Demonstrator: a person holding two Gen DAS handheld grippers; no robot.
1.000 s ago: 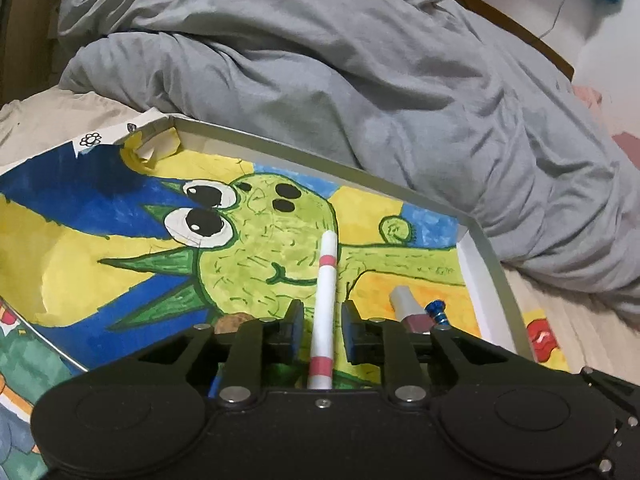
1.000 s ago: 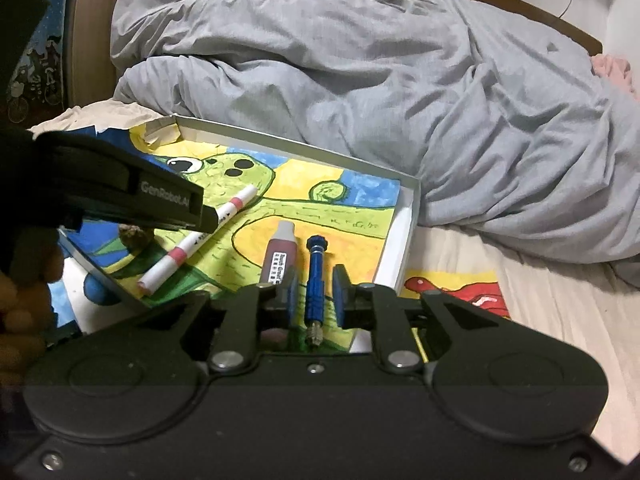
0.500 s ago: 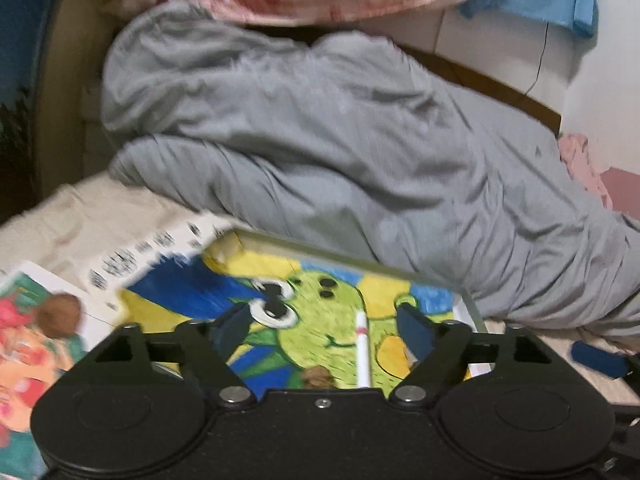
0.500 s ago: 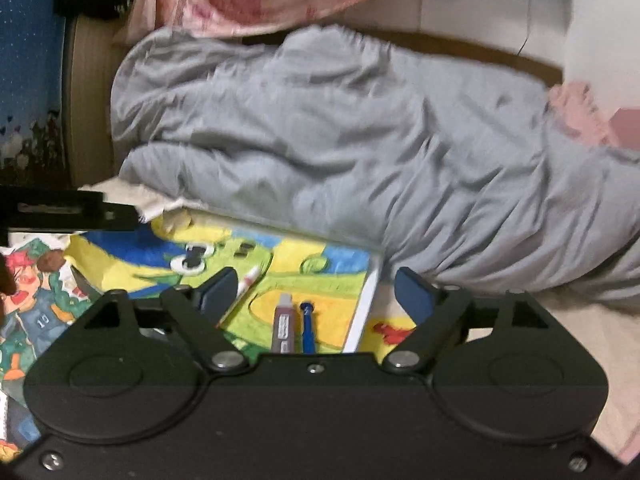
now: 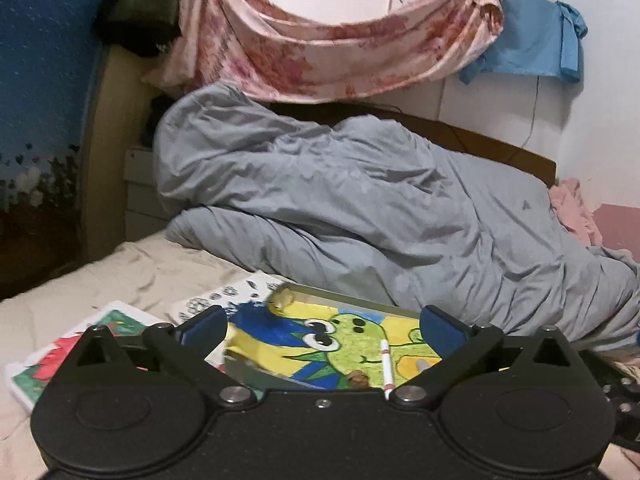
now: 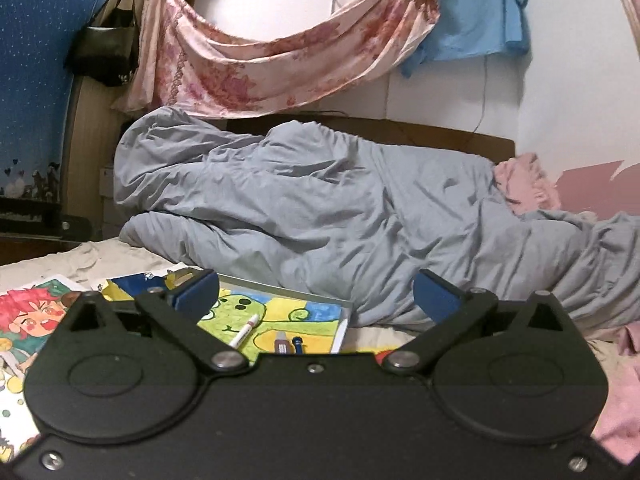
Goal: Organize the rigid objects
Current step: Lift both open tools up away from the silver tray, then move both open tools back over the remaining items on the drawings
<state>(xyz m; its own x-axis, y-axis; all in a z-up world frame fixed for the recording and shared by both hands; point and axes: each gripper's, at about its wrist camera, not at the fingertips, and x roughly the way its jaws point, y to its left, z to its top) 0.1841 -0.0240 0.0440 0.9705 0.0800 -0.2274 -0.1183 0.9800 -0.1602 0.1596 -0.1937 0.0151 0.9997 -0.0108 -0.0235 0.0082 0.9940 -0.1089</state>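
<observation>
Left gripper [image 5: 323, 326] and right gripper [image 6: 316, 290] jaws just opened wide, nothing between them. White marker [image 5: 386, 368], tube [image 6: 281, 341] and blue screwdriver [image 6: 297, 344] lie in tray [image 6: 280, 286] on the bed

A second earlier the left gripper [image 5: 322, 330] was closed around the white and red marker [image 5: 386, 368], and the right gripper [image 6: 316, 294] around the blue screwdriver [image 6: 298, 343]. Both sets of jaws had just been opening and ended spread wide with nothing between them. Both grippers drew back and up from the tray [image 6: 280, 285], which shrank to the lower edge of each view; the marker and screwdriver lay released inside the tray.
</observation>
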